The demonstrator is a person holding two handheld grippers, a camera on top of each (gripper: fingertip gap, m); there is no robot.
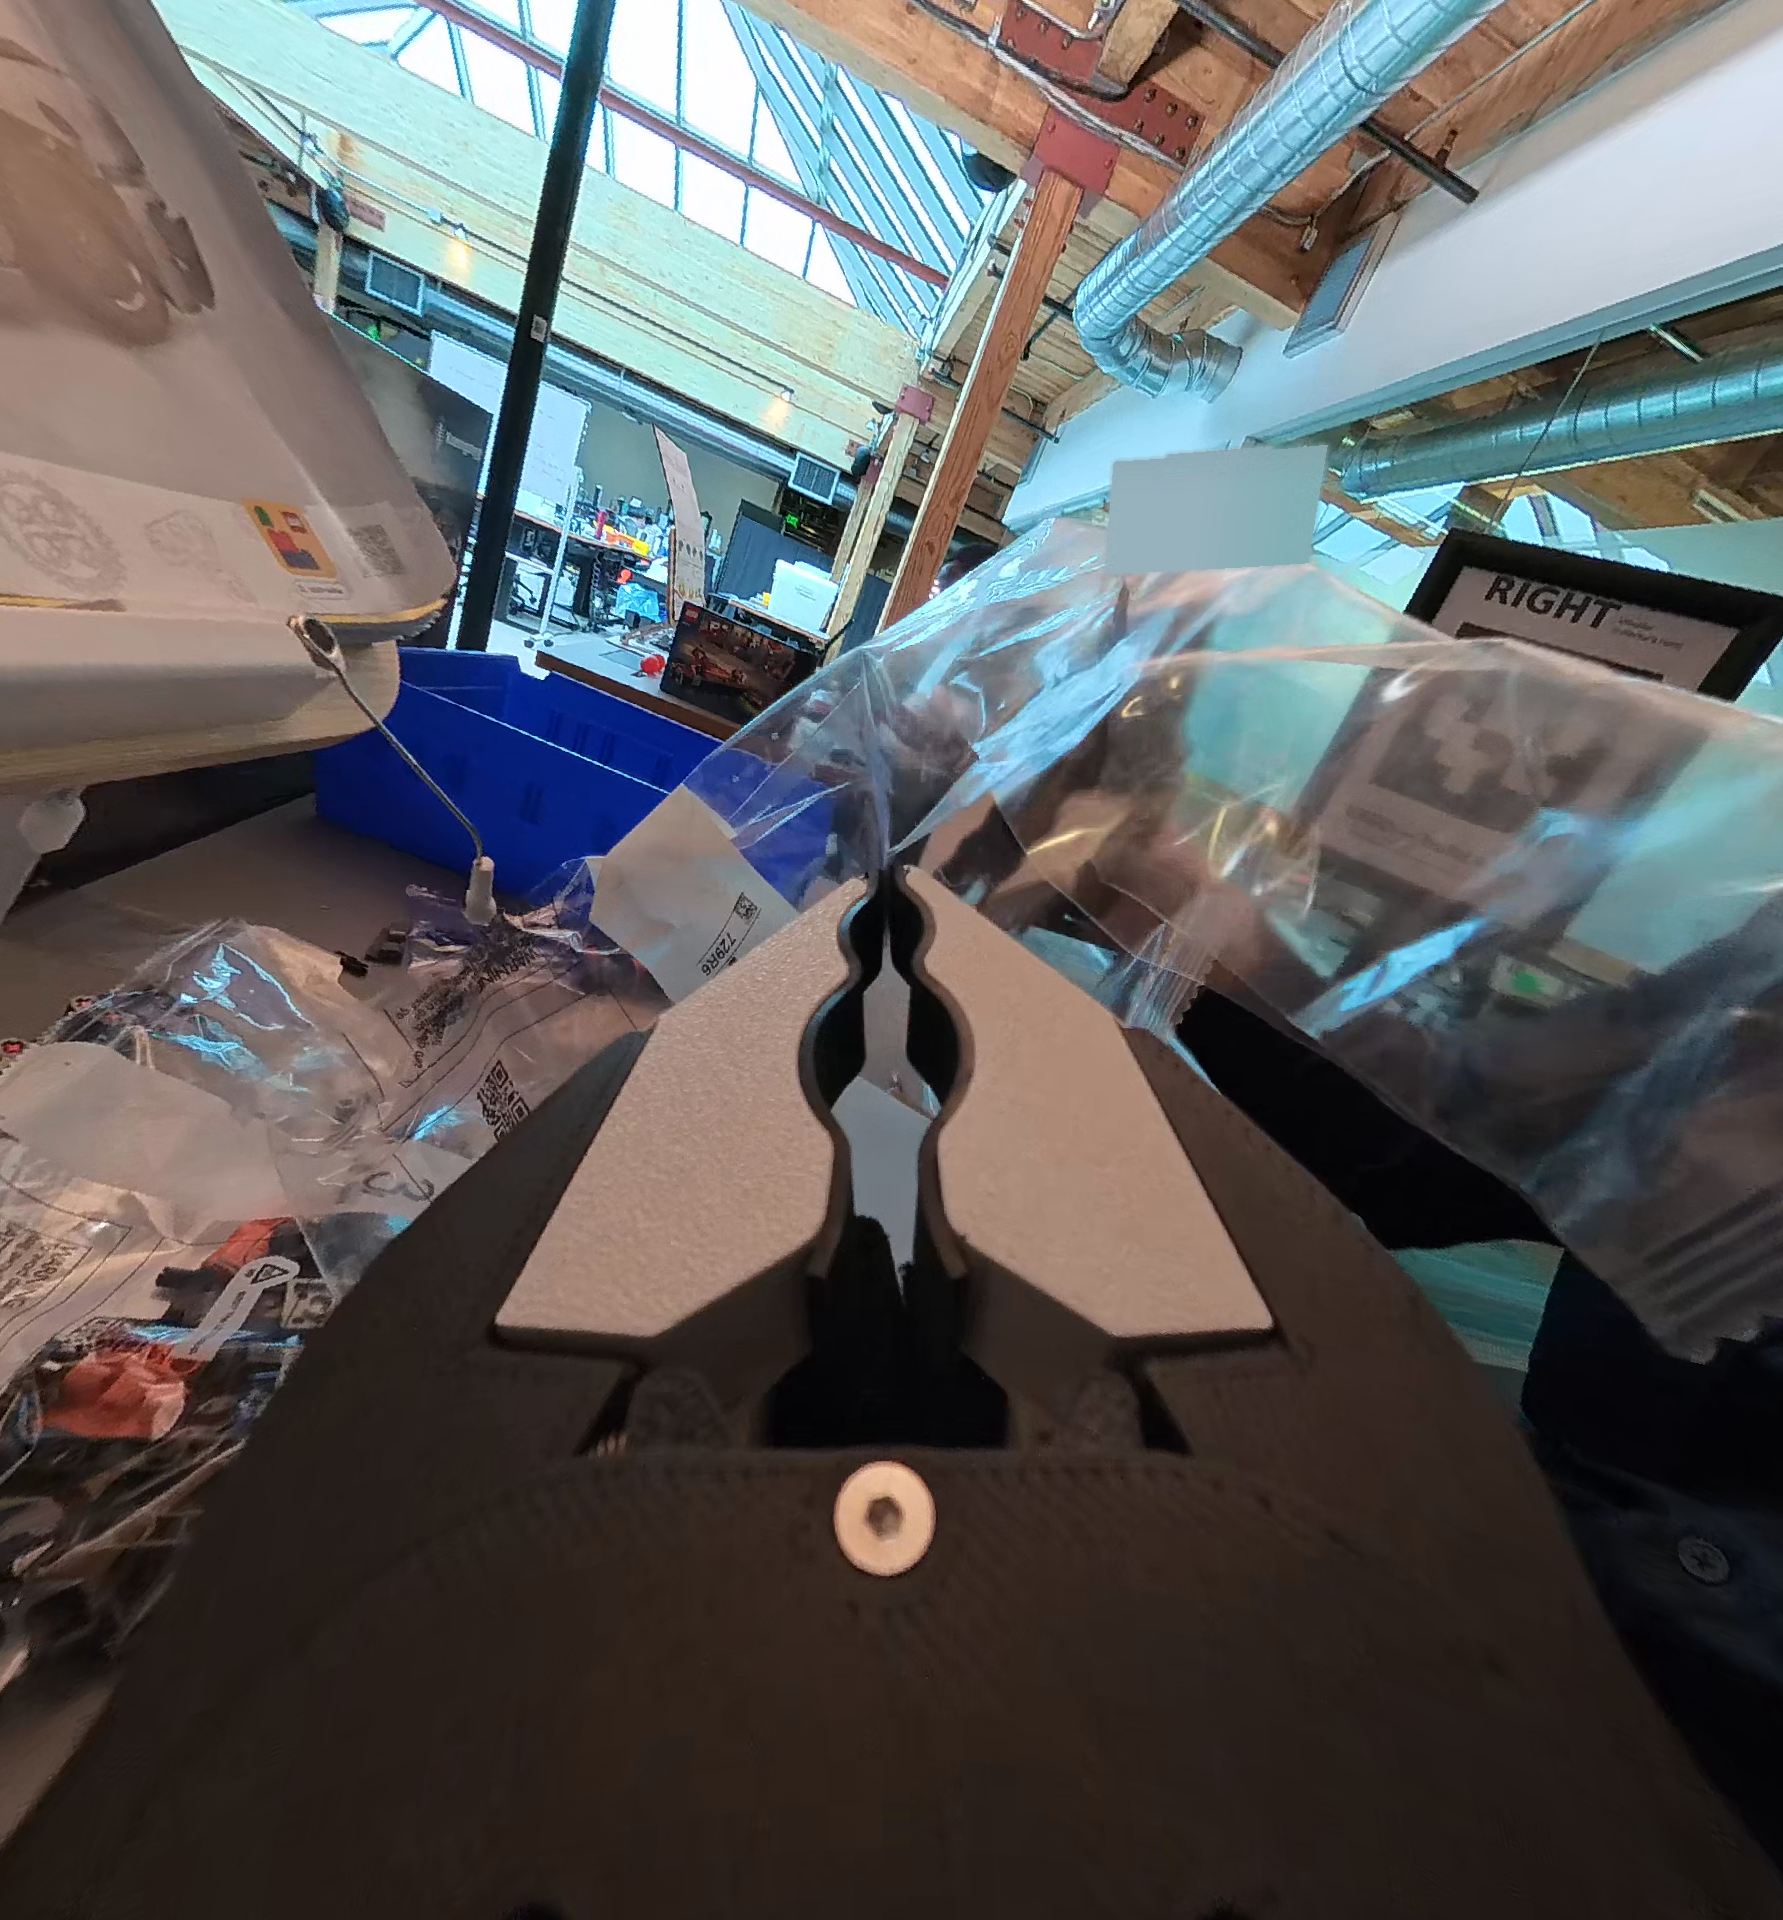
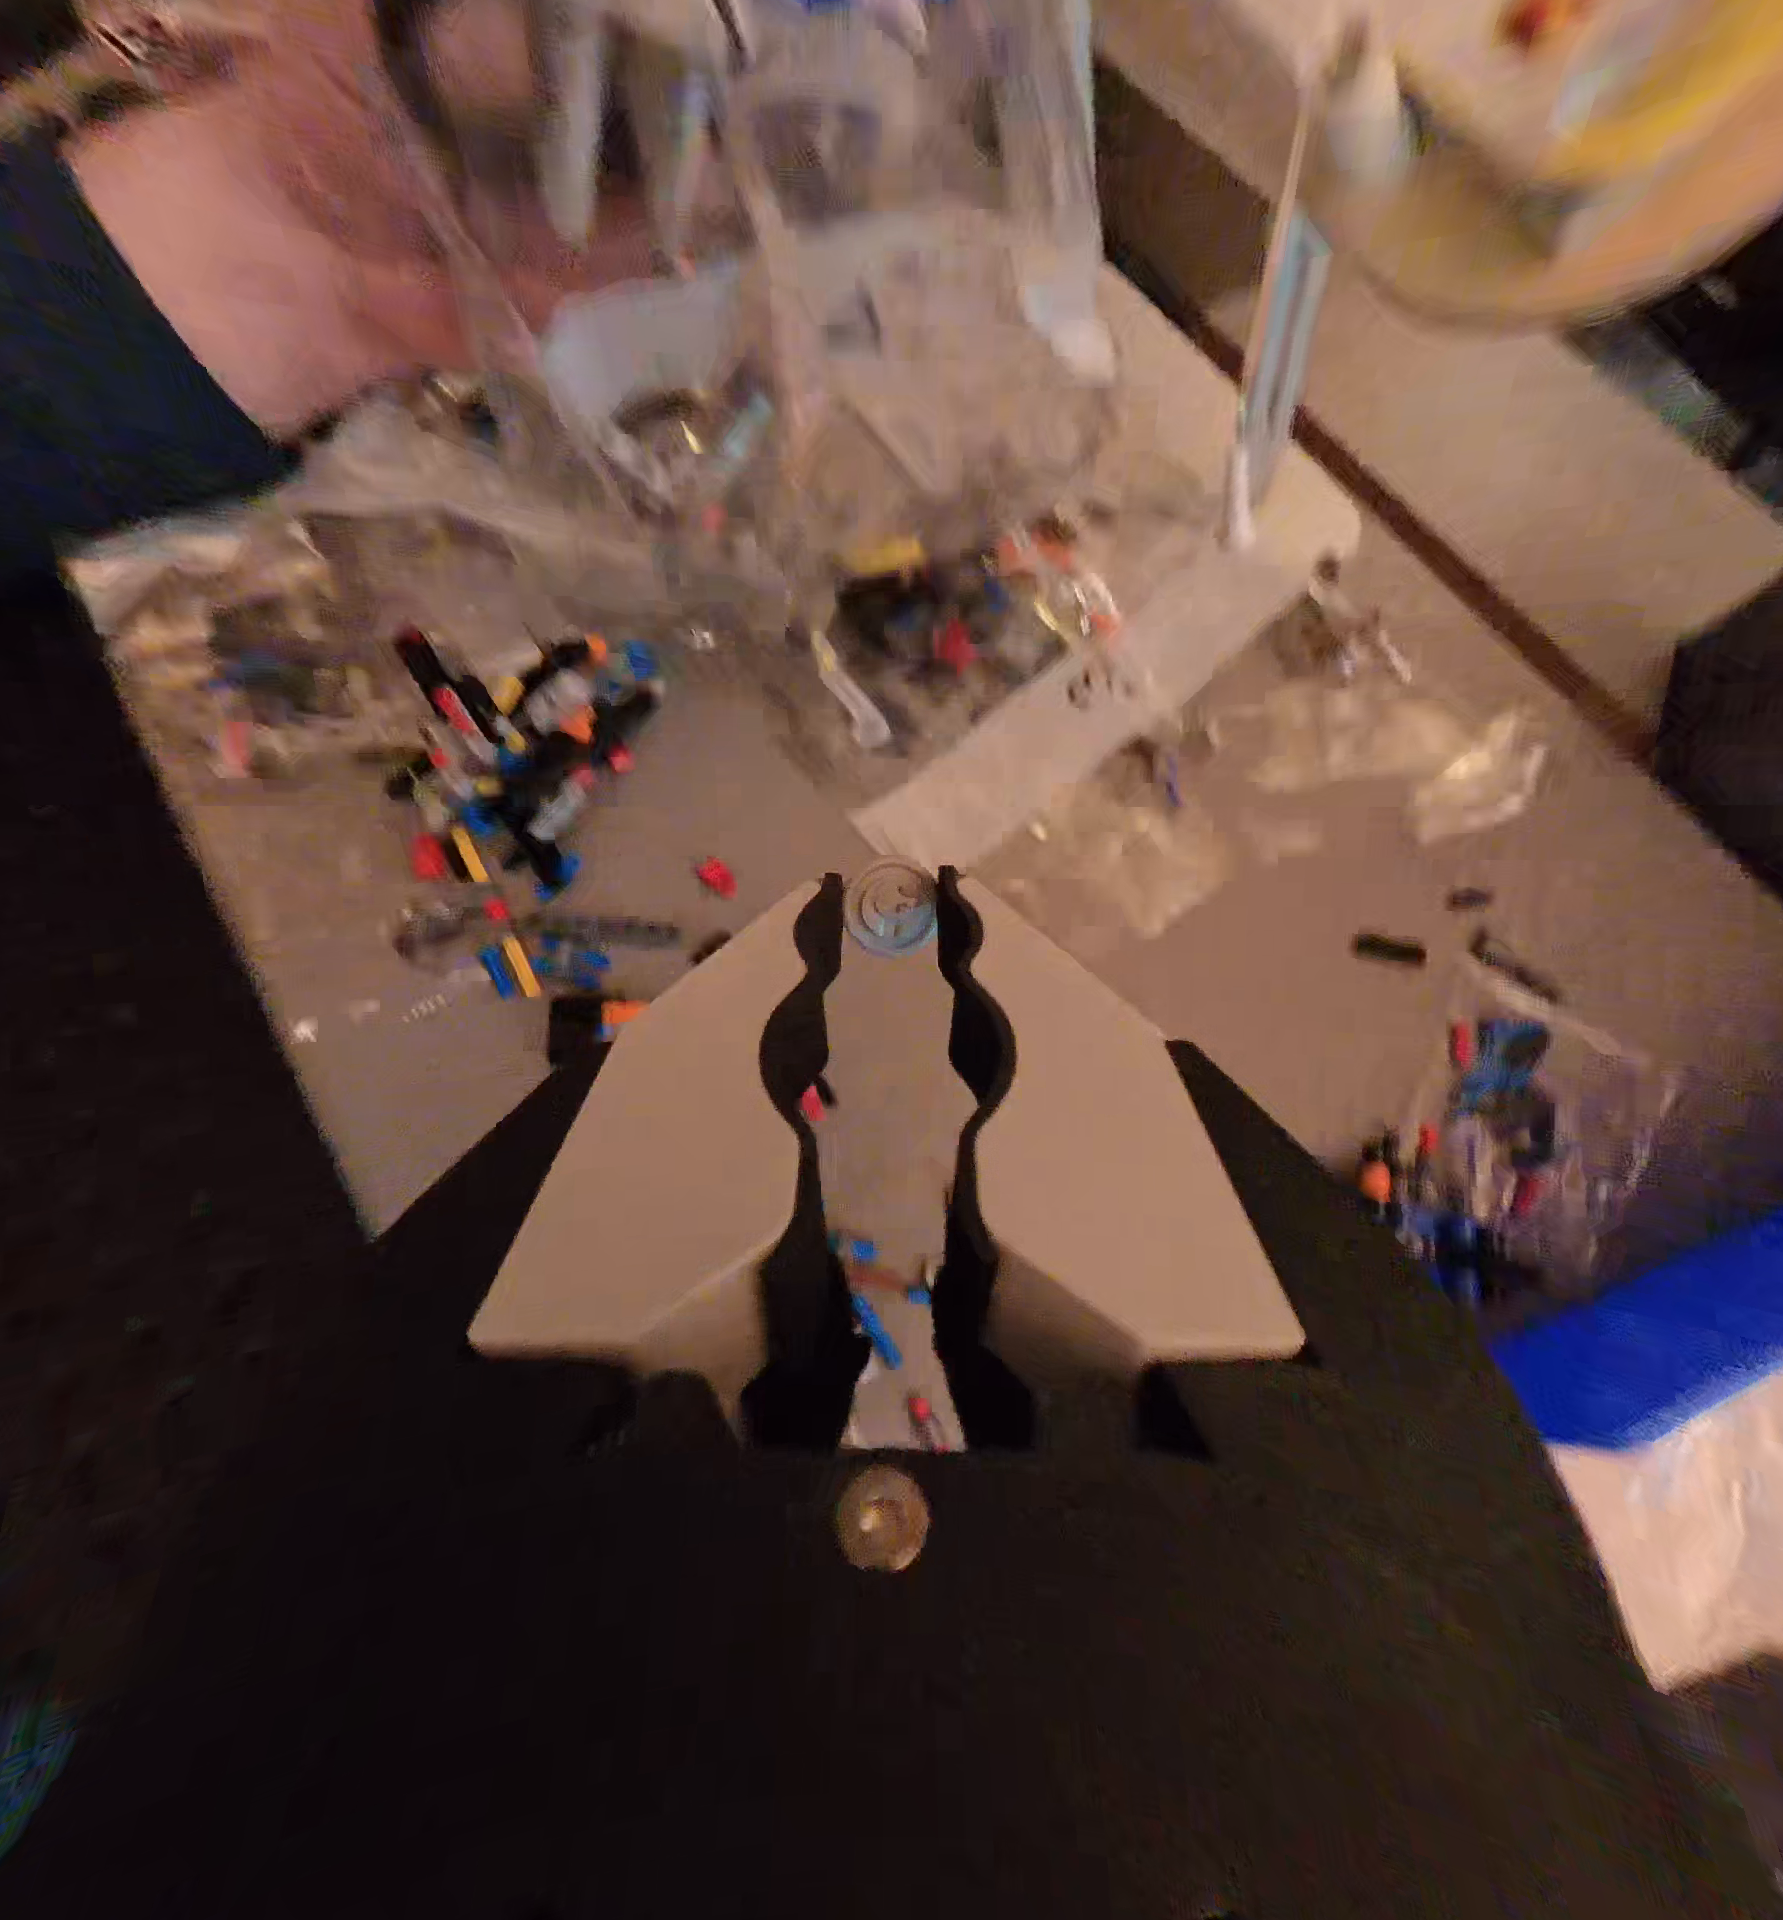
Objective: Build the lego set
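Note:
My left gripper (image 1: 892,885) is shut on the edge of a clear plastic bag (image 1: 1334,883), held up in the air and spreading to the right. The same bag (image 2: 814,260) hangs blurred at the top of the right wrist view, next to a hand (image 2: 274,260). My right gripper (image 2: 889,883) is above the grey table (image 2: 762,790), with a small grey round piece (image 2: 892,914) between its fingertips. The piece looks sharp while the table is blurred. Loose coloured lego pieces (image 2: 513,748) lie on the table below.
An instruction booklet (image 1: 87,312) sits on a stand at the upper left. Several bags of pieces (image 1: 139,1247) lie left of my left gripper. A blue bin (image 1: 534,769) stands behind them and shows in the right wrist view (image 2: 1697,1309). More bags (image 2: 1489,1143) lie at the right. The gap from one gripper's tips to the other's is roughly 15 cm.

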